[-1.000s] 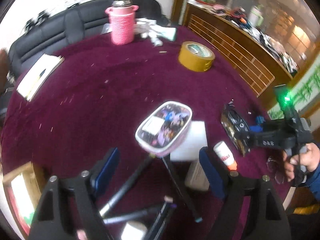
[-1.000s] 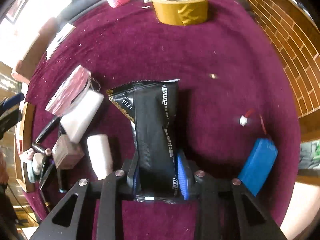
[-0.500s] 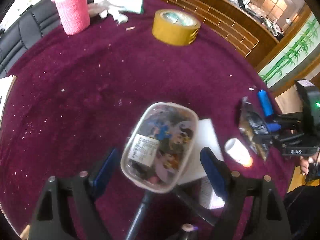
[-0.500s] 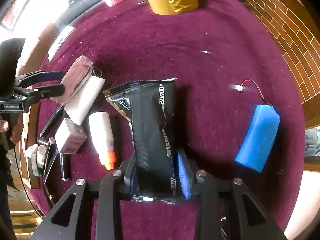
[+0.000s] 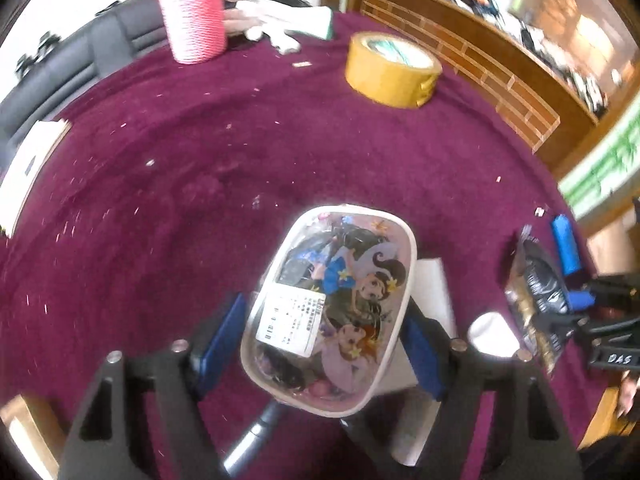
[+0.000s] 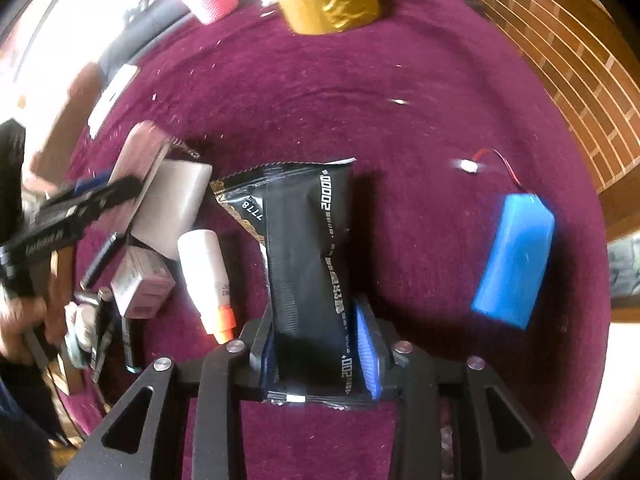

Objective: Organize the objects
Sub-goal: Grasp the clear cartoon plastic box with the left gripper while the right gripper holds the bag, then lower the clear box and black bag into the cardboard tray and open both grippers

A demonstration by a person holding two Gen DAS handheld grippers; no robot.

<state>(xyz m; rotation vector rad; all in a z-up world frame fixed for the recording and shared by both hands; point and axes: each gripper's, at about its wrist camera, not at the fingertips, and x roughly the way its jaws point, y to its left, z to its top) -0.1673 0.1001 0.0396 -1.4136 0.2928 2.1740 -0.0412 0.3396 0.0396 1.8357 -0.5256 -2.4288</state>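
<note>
L gripper [image 5: 326, 336]: jaws closing around the clear cartoon-print pouch [image 5: 332, 304], which sits between the blue pads; right pad at the pouch edge, left pad w/ a small gap, so no firm pinch visible. Pouch lies over a white block [image 5: 434, 284] on the maroon tablecloth [image 5: 200, 184]. R gripper [image 6: 320, 344]: pads pressed onto the lower end of the black foil packet [image 6: 308, 248]. Blue battery pack [image 6: 514, 256] lies well apart to its right. Tape roll [image 5: 390, 70] and pink cup [image 5: 196, 16] stand at the far side.
</note>
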